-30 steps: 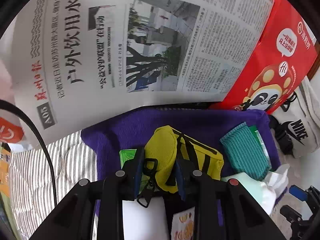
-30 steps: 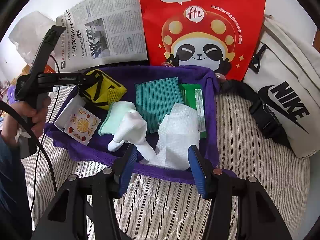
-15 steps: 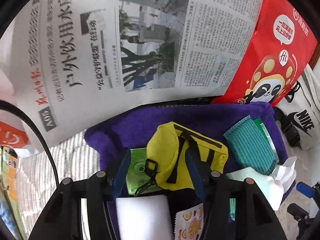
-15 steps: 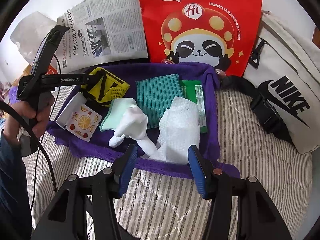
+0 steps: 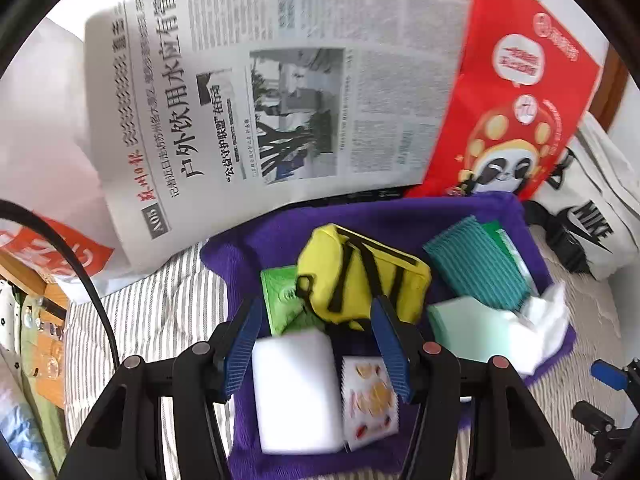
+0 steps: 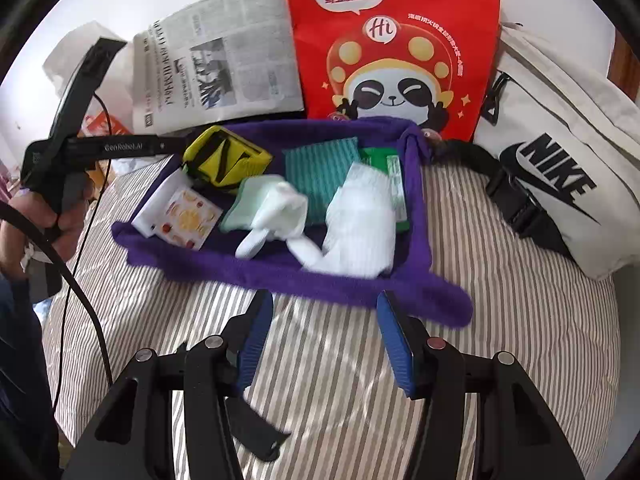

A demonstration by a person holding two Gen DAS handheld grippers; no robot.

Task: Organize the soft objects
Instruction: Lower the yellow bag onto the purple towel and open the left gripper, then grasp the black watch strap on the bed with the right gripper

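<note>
Yellow fabric pouch with black straps (image 5: 360, 276), lying in purple cloth tray (image 5: 400, 216): both hand-held grippers, left (image 5: 318, 346) and right (image 6: 326, 342), spread, empty; regrasp at pouch body, not straps.

newspaper (image 6: 218, 74), red panda bag (image 6: 394, 46), white nike bag (image 6: 560, 168), striped bedding (image 6: 340, 360)

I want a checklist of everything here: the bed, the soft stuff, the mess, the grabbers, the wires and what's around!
Surface: striped bedding.
Job's things: purple cloth spread out, holding yellow pouch, teal cloth, mint cloth, white sock, white sponge, fruit-print packet, green packets, tissue.
Clutter: newspaper, red panda bag, Nike bag.
Grippers: left gripper open above the sponge; right gripper open above bedding.
Cables: black cable at left.
Surroundings: white wall, wooden furniture edge.
</note>
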